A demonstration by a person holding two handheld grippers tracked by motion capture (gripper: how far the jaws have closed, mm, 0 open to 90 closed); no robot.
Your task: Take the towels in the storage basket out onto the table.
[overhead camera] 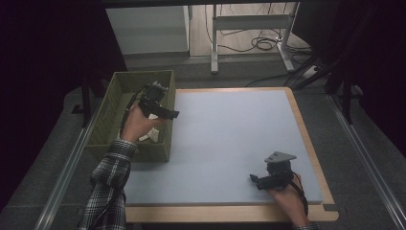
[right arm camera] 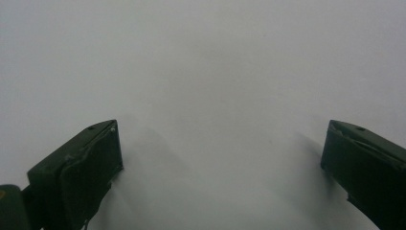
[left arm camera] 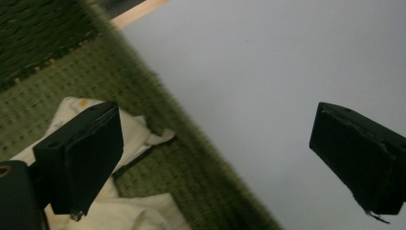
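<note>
Green woven basket point(overhead camera: 109, 111) is set at the worktop's point(overhead camera: 230, 139) left edge, long axis running front to back. Cream cloth point(left arm camera: 125, 139) lies crumpled inside. The left gripper point(overhead camera: 163, 111) is held wide open over the basket wall, empty. The right gripper point(overhead camera: 261, 181) is rested wide open, empty, near the front right corner.

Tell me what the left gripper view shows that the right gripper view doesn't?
The left gripper view alone has the green woven basket with cream cloth lying inside it, plus a strip of the table's wooden edge. The right gripper view alone has soft shadows on the mat beside its claw. Both share the pale grey mat and a pair of black jaws spread wide apart, holding nothing.
</note>
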